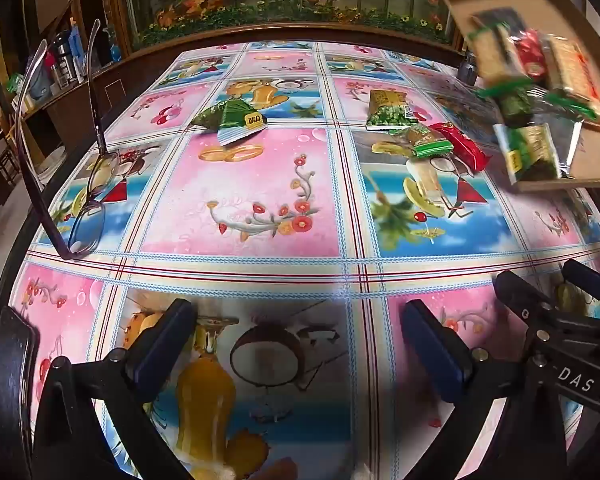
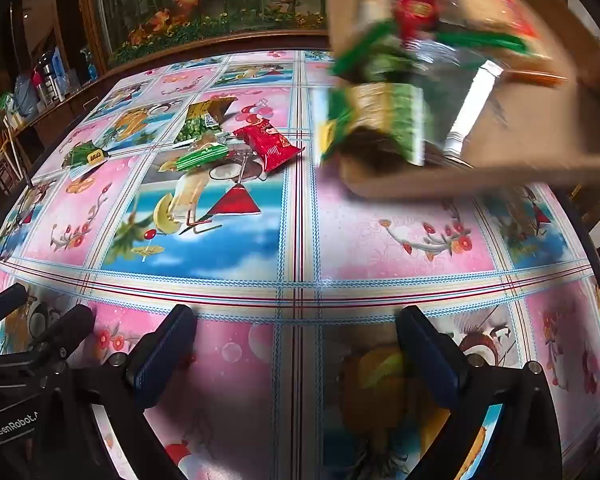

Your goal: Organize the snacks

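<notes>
Both the left gripper [image 1: 300,344] and the right gripper [image 2: 296,344] are wide open and hold nothing. A tipped cardboard box [image 2: 540,128] full of snacks [image 2: 384,116] is over the table's [image 1: 260,200] far right side. A red packet [image 2: 270,146] and green packets [image 1: 230,118] lie on the table.
</notes>
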`<state>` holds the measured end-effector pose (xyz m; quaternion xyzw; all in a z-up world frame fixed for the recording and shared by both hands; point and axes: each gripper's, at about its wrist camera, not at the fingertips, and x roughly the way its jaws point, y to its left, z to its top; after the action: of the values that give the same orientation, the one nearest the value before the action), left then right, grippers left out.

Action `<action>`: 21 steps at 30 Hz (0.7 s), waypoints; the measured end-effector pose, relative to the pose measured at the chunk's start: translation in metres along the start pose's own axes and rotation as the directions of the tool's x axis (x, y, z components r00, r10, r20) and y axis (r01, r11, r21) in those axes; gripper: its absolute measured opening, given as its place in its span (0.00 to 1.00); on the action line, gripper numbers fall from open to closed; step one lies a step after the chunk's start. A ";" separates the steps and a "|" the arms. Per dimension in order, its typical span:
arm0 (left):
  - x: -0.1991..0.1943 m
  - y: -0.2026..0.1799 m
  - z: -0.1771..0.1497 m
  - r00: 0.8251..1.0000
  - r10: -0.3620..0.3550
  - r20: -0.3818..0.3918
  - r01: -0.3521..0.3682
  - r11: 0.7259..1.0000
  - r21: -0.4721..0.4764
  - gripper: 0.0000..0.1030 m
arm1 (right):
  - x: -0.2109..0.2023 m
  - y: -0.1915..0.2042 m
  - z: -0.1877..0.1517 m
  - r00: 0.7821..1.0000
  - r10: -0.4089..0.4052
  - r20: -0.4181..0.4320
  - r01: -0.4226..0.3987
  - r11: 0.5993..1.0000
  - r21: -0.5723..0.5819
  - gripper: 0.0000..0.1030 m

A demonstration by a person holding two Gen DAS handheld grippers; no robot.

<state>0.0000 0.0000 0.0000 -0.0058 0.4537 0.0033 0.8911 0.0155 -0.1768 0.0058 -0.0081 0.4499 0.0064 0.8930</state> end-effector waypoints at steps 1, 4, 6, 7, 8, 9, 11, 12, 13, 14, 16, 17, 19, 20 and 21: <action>0.000 0.000 0.000 1.000 0.000 0.000 0.000 1.000 0.000 1.00 | 0.000 0.000 0.000 1.000 -0.001 -0.004 0.001 1.000 -0.001 0.99; 0.000 0.000 0.000 1.000 0.001 0.001 -0.001 1.000 0.001 1.00 | 0.000 0.000 0.000 1.000 0.000 0.001 0.000 1.000 0.000 0.99; 0.000 0.000 0.000 1.000 0.001 0.000 -0.001 1.000 0.001 1.00 | 0.000 0.000 0.000 1.000 0.000 -0.001 0.000 1.000 0.000 0.99; 0.000 0.000 0.000 1.000 0.001 0.000 -0.001 1.000 0.001 1.00 | 0.000 0.000 0.000 1.000 0.001 0.000 -0.001 1.000 0.001 0.99; 0.000 0.000 0.000 1.000 0.001 0.002 -0.001 1.000 0.000 1.00 | 0.000 0.000 0.000 1.000 0.001 0.000 -0.001 1.000 0.001 0.99; 0.000 0.000 0.000 1.000 0.001 0.002 -0.001 1.000 0.000 1.00 | 0.000 -0.001 0.000 1.000 0.001 0.000 -0.001 1.000 0.001 0.99; 0.000 0.000 0.000 1.000 0.001 0.002 -0.001 1.000 0.000 1.00 | 0.000 -0.002 0.000 1.000 0.001 0.000 -0.001 1.000 0.001 1.00; 0.000 0.000 0.000 1.000 0.001 0.002 -0.001 1.000 0.000 1.00 | -0.001 -0.003 0.000 1.000 0.001 0.000 -0.001 1.000 0.001 1.00; 0.000 0.000 0.000 1.000 0.001 0.003 -0.001 1.000 0.000 1.00 | 0.000 -0.003 -0.001 1.000 0.001 0.001 -0.001 1.000 0.001 1.00; 0.000 0.002 -0.001 1.000 0.001 0.003 -0.001 1.000 0.000 1.00 | 0.001 -0.002 -0.001 1.000 0.002 -0.001 -0.002 1.000 0.001 0.99; 0.000 0.001 0.000 1.000 0.001 0.003 -0.001 1.000 0.000 1.00 | 0.001 -0.003 -0.001 1.000 0.002 0.000 -0.002 1.000 0.002 0.99; 0.001 0.000 0.001 1.000 0.001 0.003 -0.001 1.000 0.001 1.00 | 0.000 -0.001 -0.001 1.000 0.002 -0.001 -0.002 1.000 0.001 0.99; 0.001 0.000 0.001 1.000 0.002 0.003 -0.002 1.000 0.001 1.00 | 0.000 -0.001 -0.001 1.000 0.002 -0.002 -0.002 1.000 0.001 0.99; 0.001 0.000 0.001 1.000 0.002 0.003 -0.002 1.000 0.001 1.00 | 0.000 -0.001 -0.001 1.000 0.002 -0.002 -0.002 1.000 0.001 0.99; 0.001 0.000 0.001 1.000 0.001 0.002 -0.001 1.000 0.000 1.00 | 0.000 0.000 -0.001 1.000 0.001 -0.002 -0.001 1.000 0.001 1.00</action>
<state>0.0016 0.0003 0.0000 -0.0053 0.4526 0.0038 0.8917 0.0146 -0.1769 0.0054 -0.0072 0.4508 0.0067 0.8926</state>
